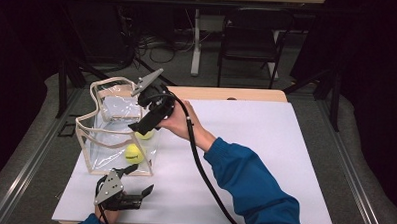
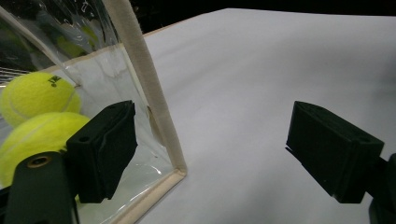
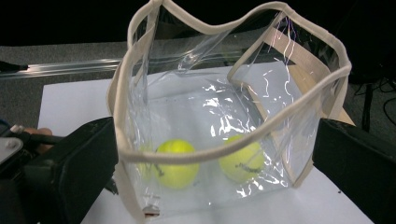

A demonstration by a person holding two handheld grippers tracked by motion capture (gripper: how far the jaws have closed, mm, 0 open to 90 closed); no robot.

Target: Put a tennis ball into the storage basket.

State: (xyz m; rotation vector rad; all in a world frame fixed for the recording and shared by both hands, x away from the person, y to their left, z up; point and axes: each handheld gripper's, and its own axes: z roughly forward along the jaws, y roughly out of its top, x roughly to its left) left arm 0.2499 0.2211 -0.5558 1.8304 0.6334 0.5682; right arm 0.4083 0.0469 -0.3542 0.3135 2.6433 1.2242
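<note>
High view puts our right hand-held gripper (image 1: 145,121) at the open mouth of the clear plastic bag (image 1: 98,138), jaws spread with nothing between them. Two tennis balls (image 1: 133,154) lie on the bag's bottom, straight below and ahead of that tool. Our left hand-held gripper (image 1: 139,182) rests low on the white worktop (image 1: 255,159), just beside the bag's near corner, jaws also wide and empty. We judge the right hand nearer the balls. To the right the worktop lies bare, giving room to withdraw; the bag's cloth rim (image 3: 243,144) sags inward.
</note>
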